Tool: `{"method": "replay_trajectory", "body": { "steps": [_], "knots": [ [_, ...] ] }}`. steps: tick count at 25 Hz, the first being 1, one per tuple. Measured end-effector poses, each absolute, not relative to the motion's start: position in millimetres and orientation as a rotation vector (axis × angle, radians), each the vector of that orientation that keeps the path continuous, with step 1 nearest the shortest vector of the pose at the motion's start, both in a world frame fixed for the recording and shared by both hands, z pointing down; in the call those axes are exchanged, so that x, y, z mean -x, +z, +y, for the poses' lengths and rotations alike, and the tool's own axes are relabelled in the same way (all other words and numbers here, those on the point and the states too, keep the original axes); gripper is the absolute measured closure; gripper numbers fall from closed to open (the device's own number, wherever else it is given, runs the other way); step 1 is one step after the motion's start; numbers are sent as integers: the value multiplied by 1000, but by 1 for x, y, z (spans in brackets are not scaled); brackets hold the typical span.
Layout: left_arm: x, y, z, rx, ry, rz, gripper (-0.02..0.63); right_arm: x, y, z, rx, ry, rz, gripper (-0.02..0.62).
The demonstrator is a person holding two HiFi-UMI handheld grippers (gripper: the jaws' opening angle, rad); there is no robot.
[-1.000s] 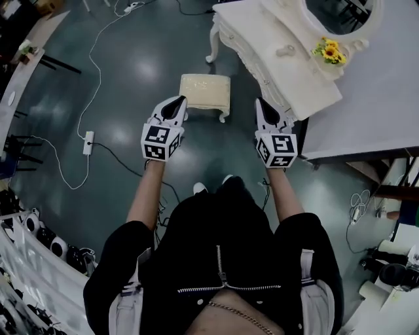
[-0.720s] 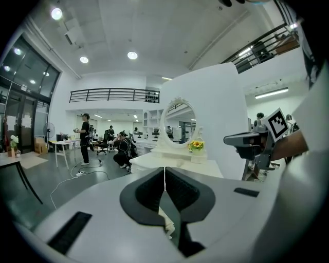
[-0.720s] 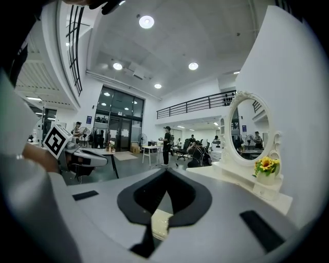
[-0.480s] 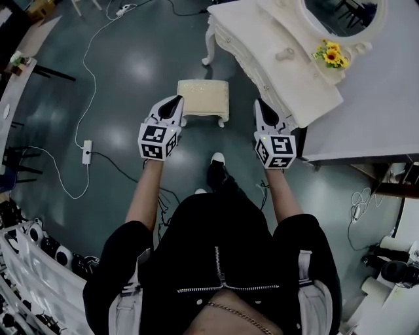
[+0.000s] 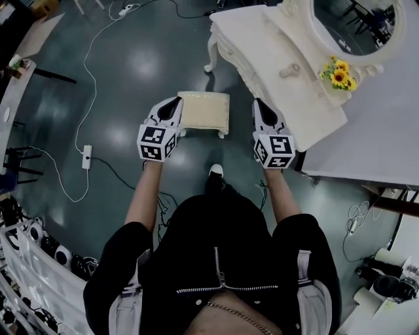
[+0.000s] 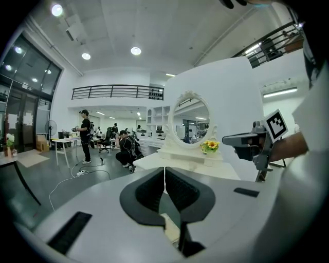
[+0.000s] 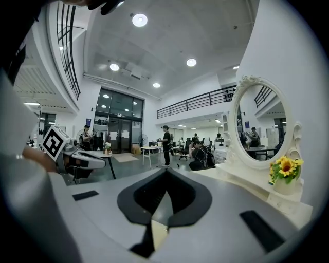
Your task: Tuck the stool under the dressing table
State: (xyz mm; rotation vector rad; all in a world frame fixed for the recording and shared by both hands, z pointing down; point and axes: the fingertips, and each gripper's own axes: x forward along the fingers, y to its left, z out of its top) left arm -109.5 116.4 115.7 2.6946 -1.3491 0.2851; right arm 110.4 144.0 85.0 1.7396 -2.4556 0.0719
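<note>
A: Well, what's hard to make out?
B: Mostly the legs of the stool. From the head view its cream top hides nearly all of them, and the tip of the left gripper overlaps its left end. The mirror is cut off at the top edge.
A: Where does the stool stand?
B: On the floor, between the two grippers, near the dressing table but not under it. Its long axis runs left to right across the view.
A: And the grippers?
B: The left jaws are pressed together on nothing. The right gripper is likewise closed and empty.
</note>
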Motion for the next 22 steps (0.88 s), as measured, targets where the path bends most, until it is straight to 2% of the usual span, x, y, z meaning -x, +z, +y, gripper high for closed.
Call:
{"method": "replay_trajectory", "body": {
  "steps": [9, 22],
  "knots": [
    [88, 124, 63, -2647, 317, -1380, 583, -128, 94, 74, -1656, 97, -2499, 589],
    [107, 167, 1, -2581, 344, -1326, 583, -100, 130, 17, -1575, 170, -2459, 589]
  ]
}}
